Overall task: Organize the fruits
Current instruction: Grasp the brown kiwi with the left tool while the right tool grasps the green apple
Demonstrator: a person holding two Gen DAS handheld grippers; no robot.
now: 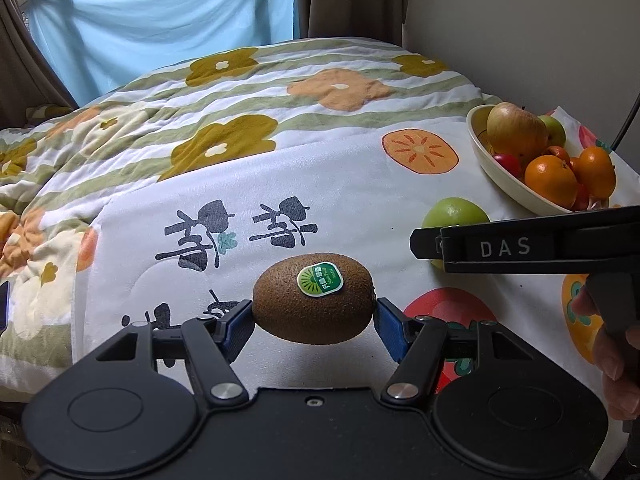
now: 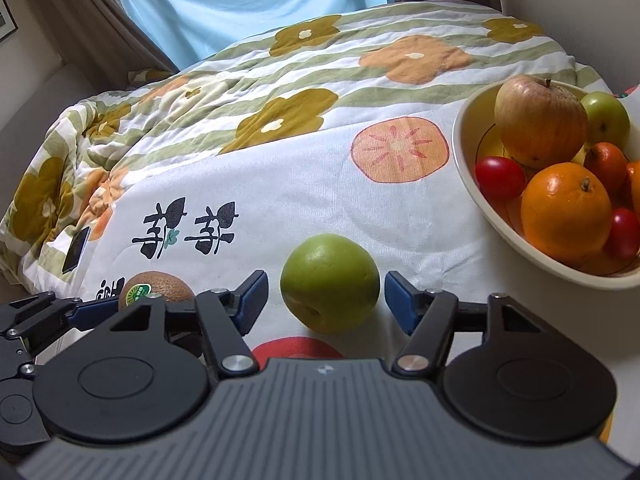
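While right gripper (image 2: 326,298) jaws straddle round green apple (image 2: 330,282) on bed, small gaps both sides, not gripping | left gripper (image 1: 314,314) jaws clamp brown fuzzy stickered kiwi (image 1: 314,298), long axis across jaws | cream bowl (image 2: 466,152) forward-right, right gripper nearer

Brown kiwi (image 1: 314,298) w/ green-white sticker, green apple (image 2: 330,282), cream bowl (image 2: 466,152) of orange, red & yellow-red fruit, white bedspread (image 1: 320,184) w/ orange & mustard flowers, green stripes (black characters too), pale blue curtain (image 1: 160,16).
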